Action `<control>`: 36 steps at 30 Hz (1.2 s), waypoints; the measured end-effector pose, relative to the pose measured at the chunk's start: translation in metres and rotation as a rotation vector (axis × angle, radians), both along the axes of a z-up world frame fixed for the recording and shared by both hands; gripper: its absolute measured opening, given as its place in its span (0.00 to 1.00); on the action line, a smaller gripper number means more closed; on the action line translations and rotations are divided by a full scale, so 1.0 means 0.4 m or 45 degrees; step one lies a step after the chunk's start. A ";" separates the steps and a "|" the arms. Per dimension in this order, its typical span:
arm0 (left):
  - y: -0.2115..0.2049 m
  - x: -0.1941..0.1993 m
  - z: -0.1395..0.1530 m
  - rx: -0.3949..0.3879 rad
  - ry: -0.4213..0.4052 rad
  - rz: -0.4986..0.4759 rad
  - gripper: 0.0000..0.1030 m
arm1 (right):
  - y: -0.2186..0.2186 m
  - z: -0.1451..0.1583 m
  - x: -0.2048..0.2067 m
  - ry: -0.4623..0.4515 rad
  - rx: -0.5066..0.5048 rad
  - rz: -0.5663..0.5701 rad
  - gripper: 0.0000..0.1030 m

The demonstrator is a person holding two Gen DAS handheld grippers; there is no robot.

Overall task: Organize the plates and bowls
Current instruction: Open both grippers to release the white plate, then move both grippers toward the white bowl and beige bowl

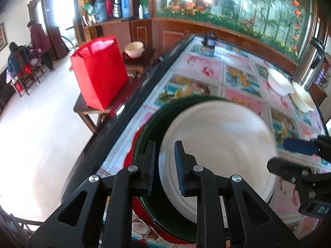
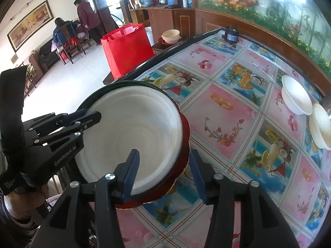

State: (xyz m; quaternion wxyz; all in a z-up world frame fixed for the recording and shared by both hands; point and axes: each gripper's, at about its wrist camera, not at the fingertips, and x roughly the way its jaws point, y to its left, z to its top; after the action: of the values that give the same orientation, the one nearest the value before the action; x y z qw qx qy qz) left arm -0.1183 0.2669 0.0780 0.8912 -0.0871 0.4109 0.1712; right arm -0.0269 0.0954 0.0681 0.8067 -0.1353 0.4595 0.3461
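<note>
A white plate [image 1: 219,144] lies on a dark green plate [image 1: 153,128] and a red plate [image 2: 184,163], stacked at the table's near left edge. My left gripper [image 1: 164,169] is open, its fingers straddling the white plate's near rim with a small gap. My right gripper [image 2: 164,171] is open, its fingers either side of the stack's right rim; it also shows in the left wrist view [image 1: 289,155]. Two white bowls [image 2: 296,95] [image 2: 321,127] sit at the table's far right edge.
The table [image 2: 227,107] has a colourful fruit-patterned cover. A small black-and-blue object [image 2: 230,35] stands at its far end. A red bag [image 2: 128,47] sits on a low side table to the left, with stacked bowls [image 2: 170,36] behind it. Two people are far back left.
</note>
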 end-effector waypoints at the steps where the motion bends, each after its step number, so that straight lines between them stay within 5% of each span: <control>1: -0.001 -0.002 0.005 -0.001 -0.011 -0.001 0.34 | -0.008 0.001 0.000 0.003 0.010 -0.006 0.54; 5: -0.026 -0.012 0.037 0.038 -0.072 -0.006 0.57 | -0.044 0.009 0.001 0.007 0.052 -0.040 0.55; 19: -0.146 0.034 0.104 0.007 -0.165 -0.117 0.57 | -0.213 0.018 0.028 0.009 0.101 -0.207 0.65; 36: -0.402 0.166 0.082 -0.012 -0.119 -0.350 0.57 | -0.495 -0.010 0.077 0.044 0.130 -0.490 0.67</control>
State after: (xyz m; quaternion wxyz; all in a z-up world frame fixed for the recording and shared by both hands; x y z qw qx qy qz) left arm -0.0519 0.1063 0.1109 0.9240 -0.0420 0.3779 0.0414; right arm 0.0041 -0.1026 0.0641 0.8558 0.0020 0.4725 0.2107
